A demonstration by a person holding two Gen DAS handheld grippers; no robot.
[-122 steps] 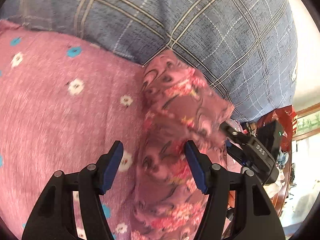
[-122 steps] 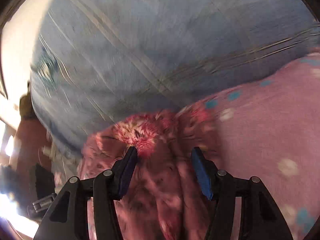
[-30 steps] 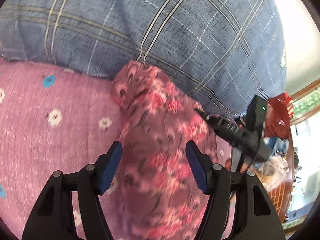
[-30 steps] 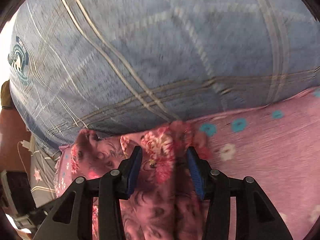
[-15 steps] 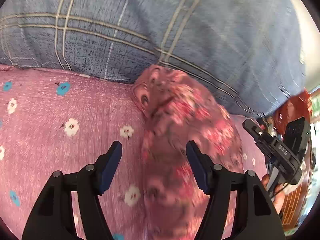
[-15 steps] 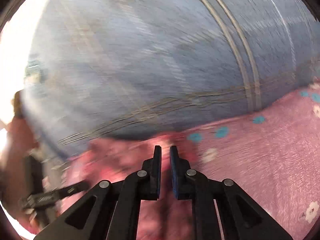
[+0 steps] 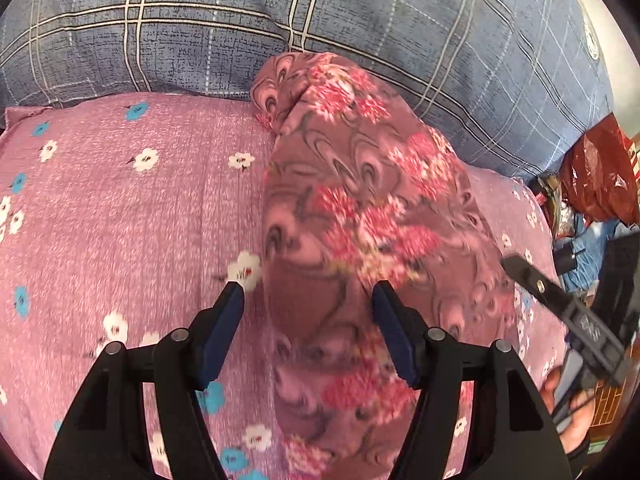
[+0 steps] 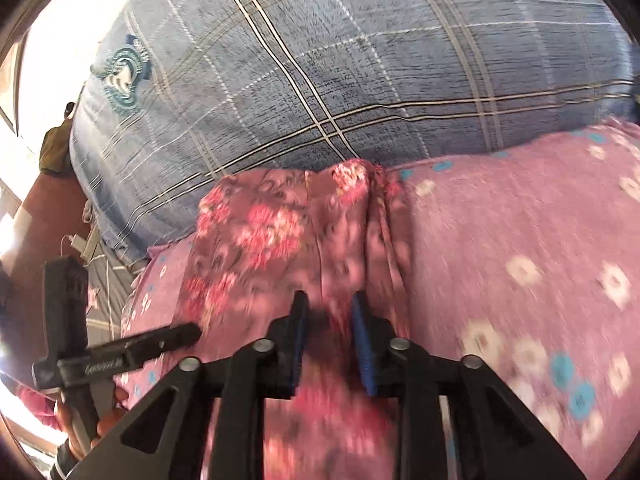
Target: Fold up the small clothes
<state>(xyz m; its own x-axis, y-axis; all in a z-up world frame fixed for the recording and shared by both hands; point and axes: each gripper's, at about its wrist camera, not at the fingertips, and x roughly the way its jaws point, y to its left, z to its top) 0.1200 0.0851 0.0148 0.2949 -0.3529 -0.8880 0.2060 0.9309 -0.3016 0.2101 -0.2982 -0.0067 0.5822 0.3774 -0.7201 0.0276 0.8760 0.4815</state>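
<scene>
Both tongs hang spread apart over the flowery cloth [image 7: 360, 200] on the pink cushion [image 7: 120, 220]; a careless grab could bunch its fold.

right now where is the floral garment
The floral garment lies in a long strip on the pink flowered bedding, its far end against the blue plaid quilt, under both grippers.

The left claw [image 7: 308, 300] points forward, its jaws spread wide. The right claw [image 8: 330, 314] has jaws parted narrowly, nothing clamped between them; a hand [image 7: 568, 408] grips its handle.
</scene>
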